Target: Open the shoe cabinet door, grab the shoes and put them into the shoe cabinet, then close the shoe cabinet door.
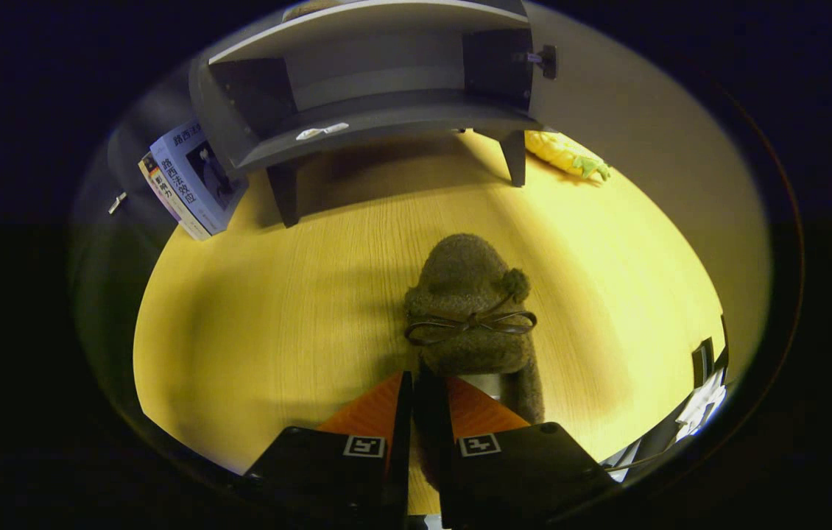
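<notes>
A fuzzy brown shoe (469, 294) with a thin bow and a pom-pom lies just ahead of my fingers, toe pointing toward the cabinet. My gripper (414, 379) is shut on the shoe's near rim, both fingers pressed together on the fabric. Beyond it stands the dark grey shoe cabinet (379, 118) on short legs, its front open and its lower shelf bare except for a small white tag (322, 131). A door panel (497, 62) with a knob (545, 60) stands swung open at the cabinet's right side.
The wooden tabletop (276, 294) stretches between the shoe and the cabinet. Books (191, 180) lean beside the cabinet's left leg. A yellow toy corn cob (567, 154) lies past the right leg. Dark clutter (703, 390) sits off the table's right edge.
</notes>
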`<state>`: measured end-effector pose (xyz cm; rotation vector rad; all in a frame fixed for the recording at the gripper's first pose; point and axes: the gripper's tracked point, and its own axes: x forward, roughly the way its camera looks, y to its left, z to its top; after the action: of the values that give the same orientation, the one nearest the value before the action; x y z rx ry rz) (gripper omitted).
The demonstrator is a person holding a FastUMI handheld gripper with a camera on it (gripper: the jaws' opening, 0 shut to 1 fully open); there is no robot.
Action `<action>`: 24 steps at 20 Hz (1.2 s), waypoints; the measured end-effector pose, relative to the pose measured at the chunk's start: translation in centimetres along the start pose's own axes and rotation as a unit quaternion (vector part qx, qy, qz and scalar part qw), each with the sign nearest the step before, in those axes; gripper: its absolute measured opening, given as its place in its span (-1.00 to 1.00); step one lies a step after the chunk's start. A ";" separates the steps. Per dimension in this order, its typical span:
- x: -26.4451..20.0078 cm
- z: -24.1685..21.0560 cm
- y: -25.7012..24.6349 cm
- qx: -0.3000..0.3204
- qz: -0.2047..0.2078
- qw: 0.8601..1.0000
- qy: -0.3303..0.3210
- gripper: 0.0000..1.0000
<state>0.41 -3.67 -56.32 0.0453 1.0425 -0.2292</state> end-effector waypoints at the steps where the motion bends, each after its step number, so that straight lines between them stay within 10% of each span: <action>1: 0.2 0.4 -0.1 -0.004 -0.001 1.000 -0.008 -0.56; 11: 4.5 4.8 -0.5 -0.019 0.002 0.996 -0.084 -0.58; 16: 4.9 5.3 -0.9 -0.022 -0.006 0.996 -0.084 -0.89; 24: -3.5 11.4 1.7 -0.029 0.011 0.988 -0.149 -0.90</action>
<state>8.79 -3.07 -47.72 -0.0291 0.7496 -0.1782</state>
